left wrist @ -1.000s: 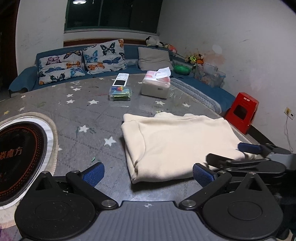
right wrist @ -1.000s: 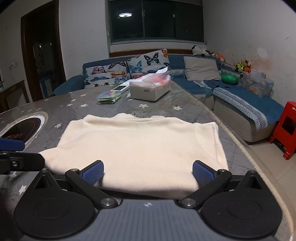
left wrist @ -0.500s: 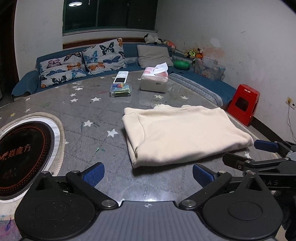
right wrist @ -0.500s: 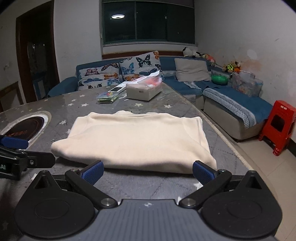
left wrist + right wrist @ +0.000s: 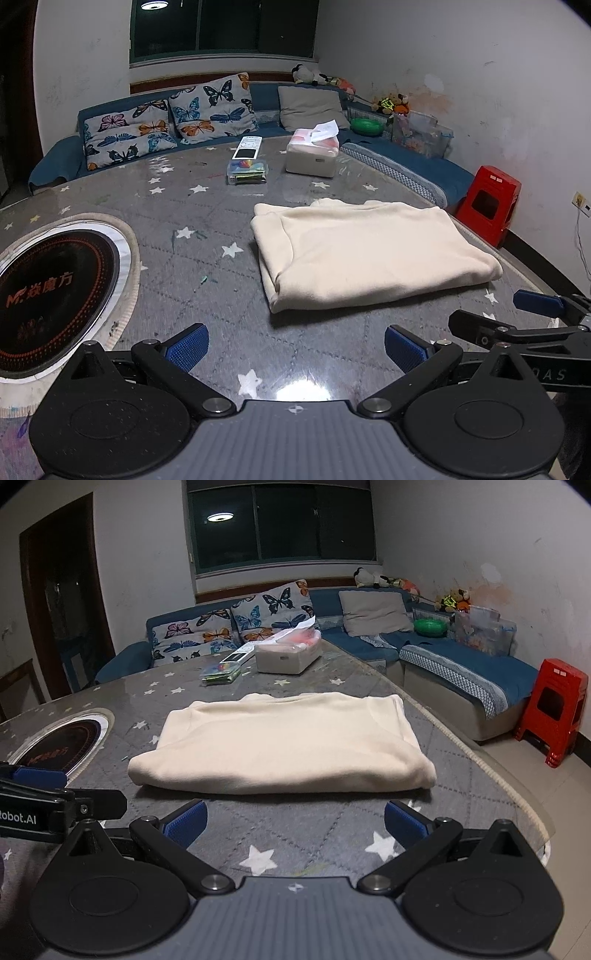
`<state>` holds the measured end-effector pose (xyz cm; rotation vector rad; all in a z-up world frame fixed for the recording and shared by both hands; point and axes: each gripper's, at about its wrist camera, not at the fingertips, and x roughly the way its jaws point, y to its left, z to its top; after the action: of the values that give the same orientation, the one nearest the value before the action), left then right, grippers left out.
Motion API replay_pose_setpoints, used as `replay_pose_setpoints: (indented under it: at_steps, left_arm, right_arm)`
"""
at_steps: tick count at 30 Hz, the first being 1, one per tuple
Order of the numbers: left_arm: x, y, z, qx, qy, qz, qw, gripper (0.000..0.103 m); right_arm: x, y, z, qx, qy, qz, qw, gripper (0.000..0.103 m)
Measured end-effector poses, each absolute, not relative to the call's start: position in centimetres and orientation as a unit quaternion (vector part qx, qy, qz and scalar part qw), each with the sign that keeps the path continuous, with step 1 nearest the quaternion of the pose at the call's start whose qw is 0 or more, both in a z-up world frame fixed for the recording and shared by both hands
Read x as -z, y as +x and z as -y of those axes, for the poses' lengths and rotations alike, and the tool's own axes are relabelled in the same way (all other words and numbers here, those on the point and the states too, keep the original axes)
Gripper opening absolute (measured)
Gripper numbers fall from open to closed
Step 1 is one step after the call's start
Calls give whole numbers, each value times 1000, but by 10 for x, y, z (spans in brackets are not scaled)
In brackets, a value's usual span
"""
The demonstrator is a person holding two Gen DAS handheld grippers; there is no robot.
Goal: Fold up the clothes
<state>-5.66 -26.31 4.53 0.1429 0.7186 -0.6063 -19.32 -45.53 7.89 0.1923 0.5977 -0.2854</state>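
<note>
Left gripper (image 5: 295, 347): jaws spread wide, blue pads (image 5: 186, 347) well apart, nothing between them. Right gripper (image 5: 293, 823): likewise spread, pads empty. The two sit side by side, each catching the other's finger at frame edge. The holder's hands seem out of frame.

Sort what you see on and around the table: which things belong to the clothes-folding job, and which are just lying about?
Belongs to the job:
folded cream garment
left gripper, open
right gripper, open

Just lying about:
tissue box
remote control
clear plastic case
red stool
</note>
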Motion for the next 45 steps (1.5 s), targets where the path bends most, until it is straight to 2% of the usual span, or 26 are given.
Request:
replay_pose_setpoints:
  at_steps: [45]
  left_arm:
    - [-47,-85,257,301,92,-340,886,103]
  right_arm:
    - [-89,-214,444,140,103,-282,943,103]
